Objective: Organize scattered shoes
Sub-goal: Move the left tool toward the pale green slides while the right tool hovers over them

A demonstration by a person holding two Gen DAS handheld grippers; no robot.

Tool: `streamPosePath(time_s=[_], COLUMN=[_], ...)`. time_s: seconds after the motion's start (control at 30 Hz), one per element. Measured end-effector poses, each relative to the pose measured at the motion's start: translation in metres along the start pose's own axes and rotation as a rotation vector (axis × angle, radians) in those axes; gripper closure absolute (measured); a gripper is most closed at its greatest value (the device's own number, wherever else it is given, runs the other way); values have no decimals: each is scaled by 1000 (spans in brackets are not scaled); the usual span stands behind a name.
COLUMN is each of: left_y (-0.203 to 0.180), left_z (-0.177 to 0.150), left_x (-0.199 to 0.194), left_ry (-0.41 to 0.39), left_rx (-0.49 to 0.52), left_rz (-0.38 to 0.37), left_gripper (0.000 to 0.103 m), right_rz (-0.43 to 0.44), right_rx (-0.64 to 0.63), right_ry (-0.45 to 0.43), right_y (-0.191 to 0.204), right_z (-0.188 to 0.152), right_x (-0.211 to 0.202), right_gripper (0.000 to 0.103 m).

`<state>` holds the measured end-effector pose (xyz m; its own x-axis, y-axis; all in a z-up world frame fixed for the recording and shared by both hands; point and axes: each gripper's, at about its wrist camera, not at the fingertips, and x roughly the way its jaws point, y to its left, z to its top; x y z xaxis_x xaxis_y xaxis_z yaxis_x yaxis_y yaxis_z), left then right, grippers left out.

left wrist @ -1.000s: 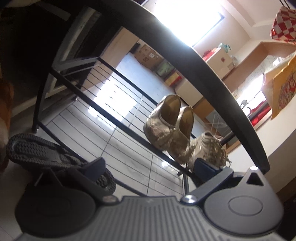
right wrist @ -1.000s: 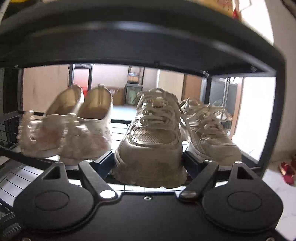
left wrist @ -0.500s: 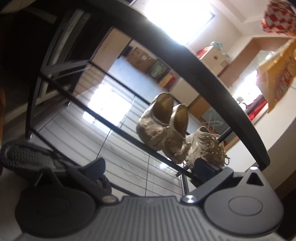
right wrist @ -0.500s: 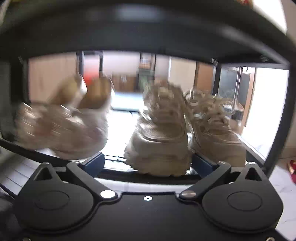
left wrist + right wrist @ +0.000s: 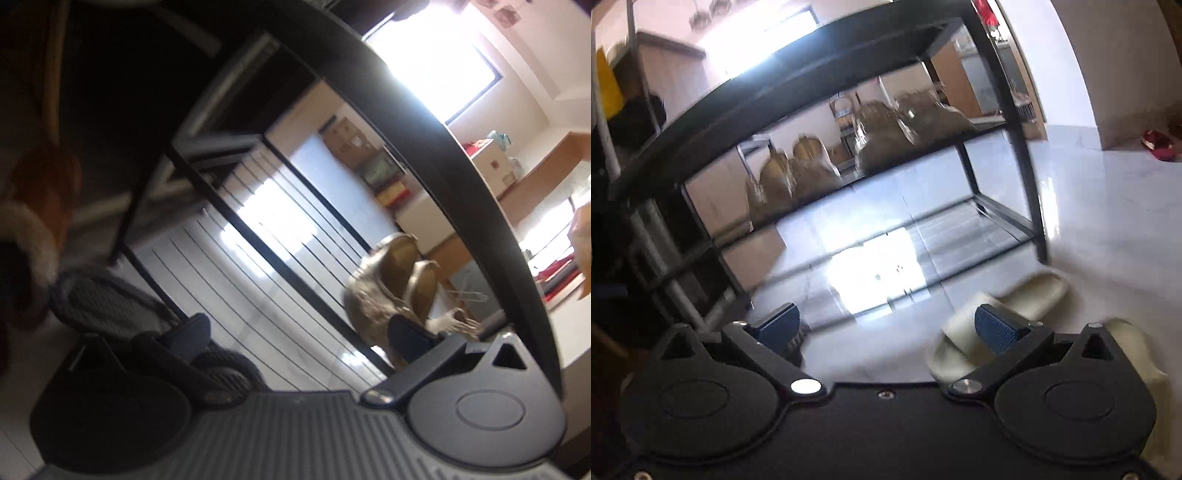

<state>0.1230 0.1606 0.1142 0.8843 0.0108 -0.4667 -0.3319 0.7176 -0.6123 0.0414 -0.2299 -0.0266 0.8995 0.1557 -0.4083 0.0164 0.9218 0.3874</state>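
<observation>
Left wrist view: the left gripper [image 5: 299, 334] hangs with its jaws spread and nothing between them, aimed under the dark top of a black shoe rack [image 5: 436, 155]. A pair of gold slip-ons [image 5: 391, 280] sits on the wire shelf, a laced sneaker [image 5: 456, 323] just beyond. A dark woven sandal [image 5: 110, 310] lies on the floor by the left finger, near a brown fur-trimmed slipper [image 5: 37, 229] at the frame's edge.

Right wrist view: the right gripper [image 5: 886, 325] is wide open and empty, facing the rack [image 5: 820, 74] from farther back. 4 shoes, the slip-ons [image 5: 792, 177] and 2 sneakers [image 5: 905, 129], stand on the middle shelf; the lowest shelf looks bare. 2 cream slides [image 5: 1004, 314] wait on the tile, 1 behind the right finger, with a red shoe [image 5: 1158, 142] well apart. The job appears roughly half done: several shoes remain on the floor.
</observation>
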Motion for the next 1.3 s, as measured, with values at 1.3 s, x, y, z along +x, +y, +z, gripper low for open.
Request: streamPosePath(time_s=[1.3], left_y=[-30], left_z=[-153], left_x=[21], left_ry=[61], left_rx=[668], left_rz=[251], left_gripper=[1], right_rz=[-275], right_rx=[346], right_ry=[-85], right_y=[-131], right_z=[-70], right_x=[-32], right_gripper=[0])
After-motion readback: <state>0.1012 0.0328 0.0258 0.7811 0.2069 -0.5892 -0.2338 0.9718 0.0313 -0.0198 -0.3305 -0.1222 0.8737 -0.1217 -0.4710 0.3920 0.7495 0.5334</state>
